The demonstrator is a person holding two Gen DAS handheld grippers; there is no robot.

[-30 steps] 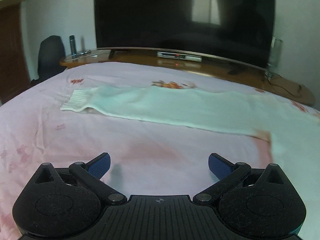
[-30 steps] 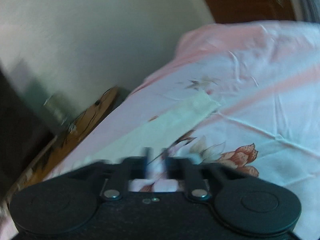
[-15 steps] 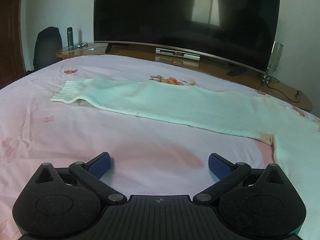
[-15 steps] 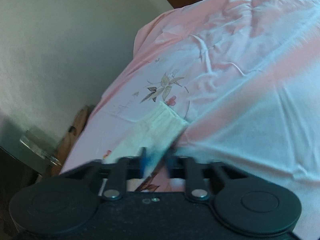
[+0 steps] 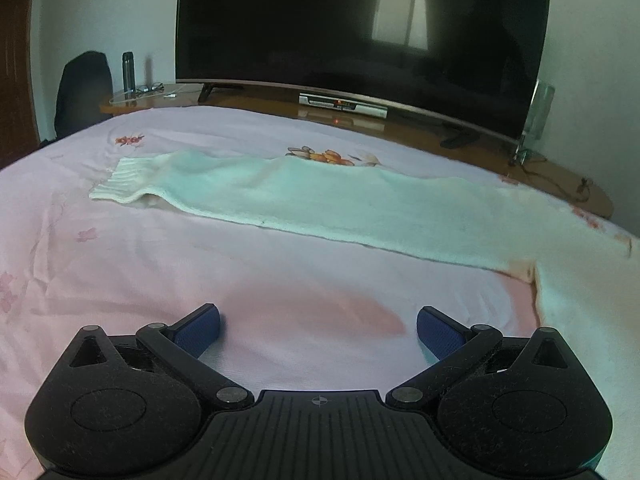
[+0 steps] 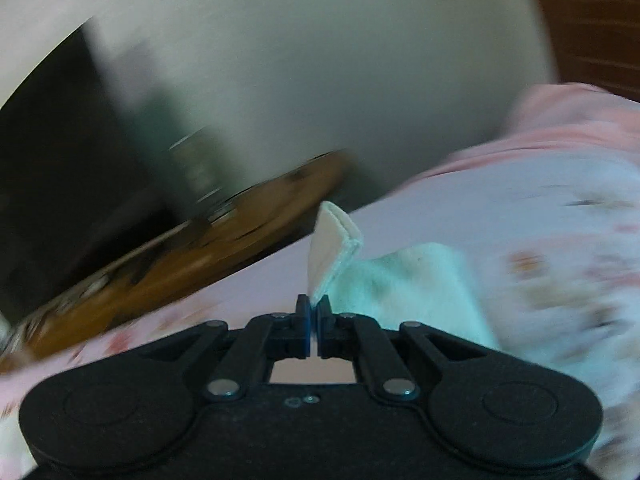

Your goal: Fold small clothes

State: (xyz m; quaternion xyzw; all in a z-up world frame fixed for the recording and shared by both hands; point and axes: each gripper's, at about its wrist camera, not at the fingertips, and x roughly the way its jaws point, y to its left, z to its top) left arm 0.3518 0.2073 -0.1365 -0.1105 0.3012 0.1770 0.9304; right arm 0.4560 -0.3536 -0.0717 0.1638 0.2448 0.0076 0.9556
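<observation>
A pale mint-white knitted sweater lies on the pink bedsheet (image 5: 120,264). Its long sleeve (image 5: 320,200) stretches across the left wrist view, ribbed cuff (image 5: 120,180) at the left, body at the right edge. My left gripper (image 5: 318,328) hovers open over bare sheet in front of that sleeve, nothing between its blue pads. In the blurred right wrist view my right gripper (image 6: 313,304) is shut on the other sleeve's cuff (image 6: 334,244), which stands up from the jaws, the sleeve (image 6: 412,288) trailing down to the right.
A large dark TV (image 5: 360,40) stands on a wooden bench (image 5: 400,120) beyond the bed's far edge. A set-top box (image 5: 343,105), a flask (image 5: 128,72) and a dark chair (image 5: 82,88) are nearby. A glass vase (image 5: 540,110) stands at the bench's right end.
My right gripper closed on the sleeve cuff and swung it sideways, lifting it off the sheet; its view rolled and blurred. The left gripper stayed open and nearly still.
</observation>
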